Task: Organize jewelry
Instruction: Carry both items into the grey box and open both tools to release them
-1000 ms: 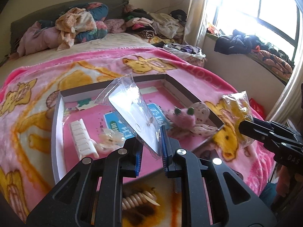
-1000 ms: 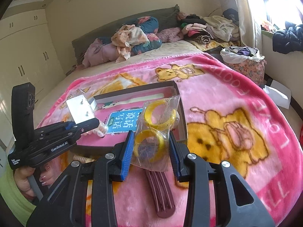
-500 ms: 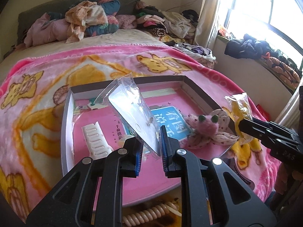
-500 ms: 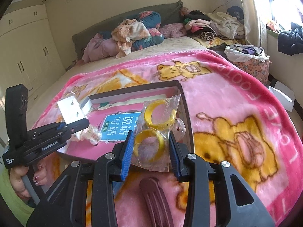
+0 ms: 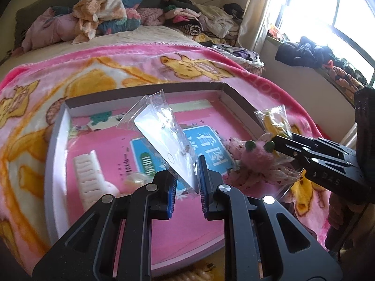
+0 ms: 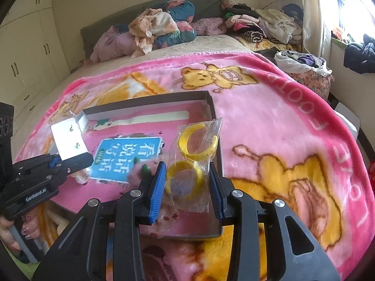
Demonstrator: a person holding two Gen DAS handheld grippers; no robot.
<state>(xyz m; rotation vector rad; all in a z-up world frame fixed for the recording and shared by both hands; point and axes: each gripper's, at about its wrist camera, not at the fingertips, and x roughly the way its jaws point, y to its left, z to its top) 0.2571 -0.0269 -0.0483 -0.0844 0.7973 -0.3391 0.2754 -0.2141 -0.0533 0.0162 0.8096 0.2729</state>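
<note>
Over bed: grippers clamp earring card, bangle bag.

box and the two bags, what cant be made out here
- Box: near edge hidden behind the left gripper in the left wrist view; near left corner behind the right gripper in the right.
- Earring card: studs too small and glare-washed, left view.
- Pink toy: blurred, partly behind the fingers, right view.
- Bangle bag: lower bangle's bottom blurred by plastic.
- Comb: motion-blurred, left view.
</note>
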